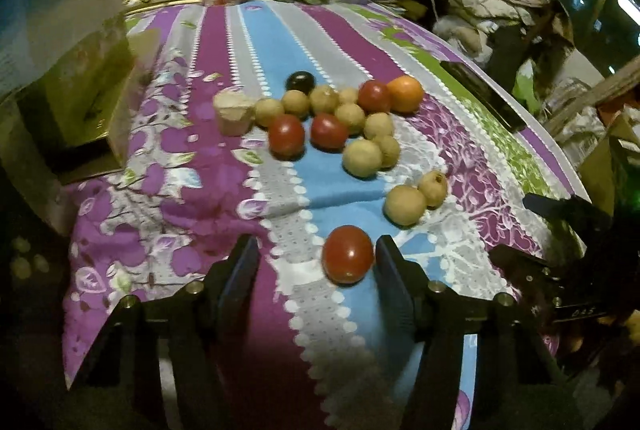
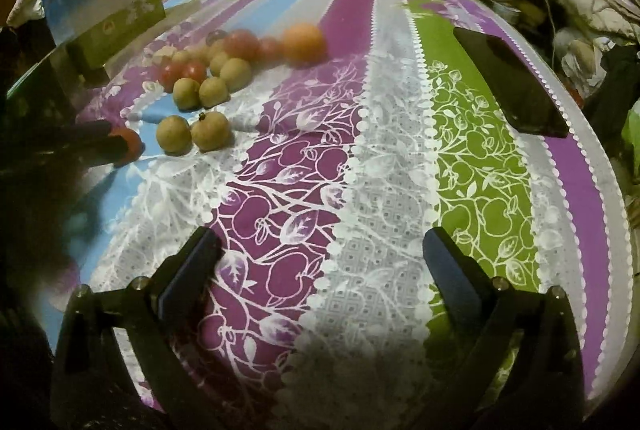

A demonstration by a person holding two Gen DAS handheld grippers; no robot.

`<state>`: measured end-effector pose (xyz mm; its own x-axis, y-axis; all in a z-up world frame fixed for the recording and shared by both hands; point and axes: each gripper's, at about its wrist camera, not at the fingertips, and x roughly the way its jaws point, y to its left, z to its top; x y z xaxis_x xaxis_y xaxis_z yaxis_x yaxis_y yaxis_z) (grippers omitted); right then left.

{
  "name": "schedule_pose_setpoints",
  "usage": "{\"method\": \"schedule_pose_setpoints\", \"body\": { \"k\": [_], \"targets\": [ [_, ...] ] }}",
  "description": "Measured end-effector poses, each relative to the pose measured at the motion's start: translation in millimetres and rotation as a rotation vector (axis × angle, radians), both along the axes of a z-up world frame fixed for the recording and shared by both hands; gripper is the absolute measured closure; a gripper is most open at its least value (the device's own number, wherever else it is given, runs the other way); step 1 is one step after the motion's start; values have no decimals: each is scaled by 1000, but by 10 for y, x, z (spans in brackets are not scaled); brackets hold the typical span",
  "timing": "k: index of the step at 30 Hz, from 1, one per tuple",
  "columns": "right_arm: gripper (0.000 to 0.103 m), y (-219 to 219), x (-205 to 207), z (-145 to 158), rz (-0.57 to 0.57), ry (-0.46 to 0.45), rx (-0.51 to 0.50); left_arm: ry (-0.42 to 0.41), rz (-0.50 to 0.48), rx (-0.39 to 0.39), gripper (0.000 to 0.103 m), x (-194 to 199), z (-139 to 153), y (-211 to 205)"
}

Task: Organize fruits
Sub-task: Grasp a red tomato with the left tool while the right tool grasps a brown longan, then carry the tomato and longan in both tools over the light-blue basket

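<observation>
Left claw (image 1: 316,262) spread around 1 red tomato (image 1: 347,259); right claw (image 2: 320,254) spread, empty.

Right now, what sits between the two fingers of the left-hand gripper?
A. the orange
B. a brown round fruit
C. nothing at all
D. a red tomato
D. In the left wrist view a red tomato lies between the fingers of the left gripper, against one finger and clear of the other; the orange sits far off in the pile.

Striped floral bedspread (image 2: 384,158) carries clustered fruits (image 1: 340,118) and a black phone (image 2: 512,86).
</observation>
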<state>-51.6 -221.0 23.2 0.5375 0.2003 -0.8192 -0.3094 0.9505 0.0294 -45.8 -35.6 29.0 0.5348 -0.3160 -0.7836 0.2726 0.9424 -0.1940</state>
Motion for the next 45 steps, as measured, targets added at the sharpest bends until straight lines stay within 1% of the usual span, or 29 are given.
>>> {"method": "schedule_pose_setpoints", "body": {
  "k": [2,3,4,5,6,7,9,11,13,14,16,19,23,27,28,31,35,36,42,45],
  "targets": [
    [0,-9,-15,2,1,-3,-1,7,-19,14,45,25,-29,-79],
    [0,-10,-14,10,2,0,-3,13,-23,18,55,33,-44,-98],
    [3,-8,-14,9,0,5,-4,26,-23,16,66,52,-60,-113],
    [7,-16,-21,35,-11,5,-1,33,-17,7,71,63,-62,-107],
    [21,-19,-28,67,-16,1,10,36,-16,-7,77,65,-52,-95],
    [36,-23,-32,115,-12,-5,41,37,-11,-13,77,65,-42,-86],
    [46,-6,-36,223,6,-18,92,28,4,-14,77,52,-23,-47],
    [50,80,-21,323,41,-36,136,13,35,-8,77,31,11,33],
    [59,197,44,369,76,-21,183,2,62,-3,77,18,36,125],
    [61,282,91,354,99,-6,200,1,73,-7,77,9,42,172],
    [71,414,169,300,123,12,204,10,90,-17,77,3,33,252],
    [79,548,257,212,133,33,172,31,95,-23,77,4,-26,290],
    [80,562,310,163,126,46,141,33,76,-24,77,-10,-45,246],
    [77,616,366,117,137,62,135,42,77,-36,77,21,-75,233],
    [75,642,372,101,142,62,127,45,75,-37,77,27,-84,231],
    [74,678,389,74,144,55,119,41,68,-43,76,35,-98,232],
    [76,670,402,72,140,54,123,43,68,-51,76,51,-107,248],
    [78,666,397,77,137,51,120,42,68,-49,76,51,-106,246],
    [78,630,373,108,125,36,135,32,75,-33,77,28,-96,229],
    [78,599,345,175,105,19,128,21,92,-32,77,-4,-24,246]
  ]
}}
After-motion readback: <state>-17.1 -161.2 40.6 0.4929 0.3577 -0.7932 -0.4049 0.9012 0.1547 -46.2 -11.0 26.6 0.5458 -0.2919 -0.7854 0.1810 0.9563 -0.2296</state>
